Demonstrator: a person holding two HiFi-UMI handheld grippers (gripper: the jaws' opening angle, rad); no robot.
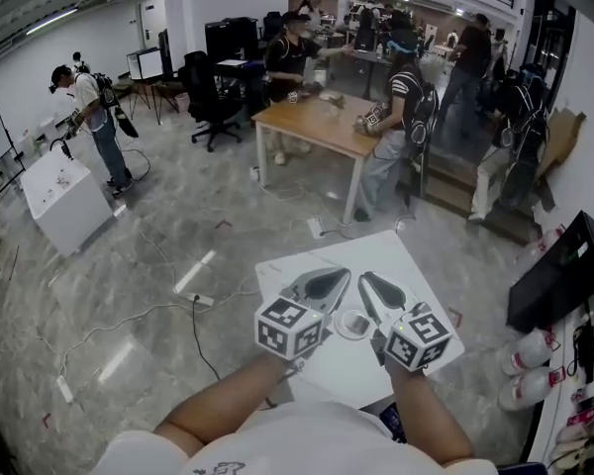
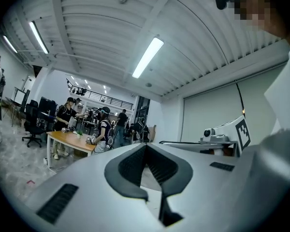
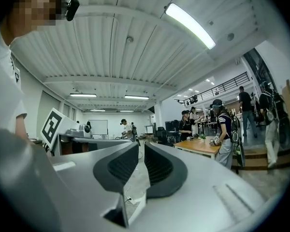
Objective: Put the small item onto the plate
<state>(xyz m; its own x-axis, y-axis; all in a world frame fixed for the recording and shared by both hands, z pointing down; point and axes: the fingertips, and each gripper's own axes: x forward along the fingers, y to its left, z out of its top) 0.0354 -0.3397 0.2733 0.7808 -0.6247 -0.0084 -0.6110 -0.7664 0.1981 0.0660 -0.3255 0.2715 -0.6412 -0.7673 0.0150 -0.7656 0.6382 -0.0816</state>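
In the head view I hold both grippers up side by side over a small white table (image 1: pixel 416 275). A small white round plate (image 1: pixel 354 324) lies on the table and shows between the two marker cubes. I cannot make out the small item in any view. My left gripper (image 1: pixel 343 274) points level and away from me, and in the left gripper view (image 2: pixel 146 147) its dark pads meet with nothing between them. My right gripper (image 1: pixel 367 278) is beside it; in the right gripper view (image 3: pixel 141 148) its jaws stand together and hold nothing.
A wooden table (image 1: pixel 312 125) with several people around it stands farther out. A white cabinet (image 1: pixel 67 201) is at the left, and cables and a power strip (image 1: pixel 200 300) lie on the floor. A black case (image 1: pixel 562 273) and white jugs (image 1: pixel 528 352) are at the right.
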